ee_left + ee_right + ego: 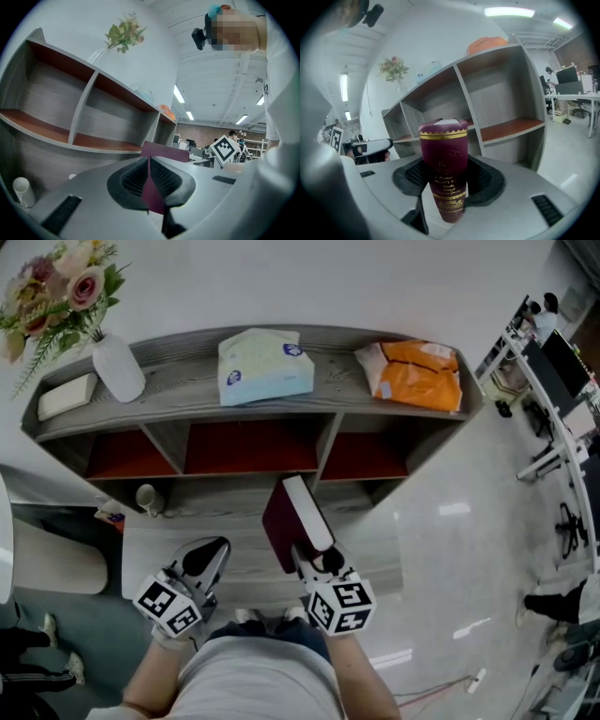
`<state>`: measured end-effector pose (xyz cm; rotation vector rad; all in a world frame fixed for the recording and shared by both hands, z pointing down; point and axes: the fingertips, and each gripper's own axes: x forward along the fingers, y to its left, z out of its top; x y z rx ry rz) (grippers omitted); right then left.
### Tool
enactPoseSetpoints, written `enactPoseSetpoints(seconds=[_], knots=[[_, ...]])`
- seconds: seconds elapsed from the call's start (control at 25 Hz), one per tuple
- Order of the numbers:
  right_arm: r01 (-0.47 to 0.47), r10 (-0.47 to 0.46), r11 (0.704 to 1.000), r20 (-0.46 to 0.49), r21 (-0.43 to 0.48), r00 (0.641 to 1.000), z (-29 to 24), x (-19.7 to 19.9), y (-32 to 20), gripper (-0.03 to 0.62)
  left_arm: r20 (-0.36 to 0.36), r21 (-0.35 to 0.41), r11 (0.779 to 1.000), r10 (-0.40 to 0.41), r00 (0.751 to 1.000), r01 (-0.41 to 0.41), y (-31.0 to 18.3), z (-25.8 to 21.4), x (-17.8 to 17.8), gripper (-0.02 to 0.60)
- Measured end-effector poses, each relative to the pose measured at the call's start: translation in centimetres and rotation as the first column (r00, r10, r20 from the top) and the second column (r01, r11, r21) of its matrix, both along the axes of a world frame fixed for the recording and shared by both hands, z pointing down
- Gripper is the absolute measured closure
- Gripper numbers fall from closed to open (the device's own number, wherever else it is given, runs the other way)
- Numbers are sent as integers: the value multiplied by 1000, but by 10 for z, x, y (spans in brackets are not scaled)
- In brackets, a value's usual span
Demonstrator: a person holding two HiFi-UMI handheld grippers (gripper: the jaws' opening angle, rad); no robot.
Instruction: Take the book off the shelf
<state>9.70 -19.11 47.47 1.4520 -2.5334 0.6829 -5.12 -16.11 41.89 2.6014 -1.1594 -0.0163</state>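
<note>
A thick maroon book with gold lettering on its spine and white page edges is held in front of the grey shelf unit, clear of its middle compartment. My right gripper is shut on the book's lower end. In the right gripper view the book stands upright between the black pads. My left gripper hangs to the left of the book, apart from it, jaws together and empty. In the left gripper view the book shows just beyond the closed left gripper.
On the shelf top stand a vase of flowers, a white box, a tissue pack and an orange bag. A white cup sits on the low ledge at the left. Office desks stand at the right.
</note>
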Motion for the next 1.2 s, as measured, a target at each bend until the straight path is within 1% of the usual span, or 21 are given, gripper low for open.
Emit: enactPoseSetpoints(seconds=[0.16, 0.48, 0.72, 0.92, 1.2], knots=[[35, -35, 998, 13, 47, 999, -29, 3, 4, 387, -21, 11, 1000, 24, 999, -23, -3, -12, 10, 563], [81, -82, 987, 4, 142, 997, -85, 7, 3, 387, -16, 59, 998, 37, 999, -36, -15, -36, 20, 563], [100, -102, 976, 0, 195, 995, -117, 11, 2, 387, -16, 91, 994, 55, 998, -54, -18, -53, 29, 563], [111, -113, 971, -1, 212, 994, -127, 12, 1, 385, 4, 109, 991, 72, 997, -72, -17, -62, 36, 563], [134, -135, 969, -12, 207, 991, -121, 3, 3, 385, 8, 101, 992, 70, 998, -71, -15, -62, 35, 563]])
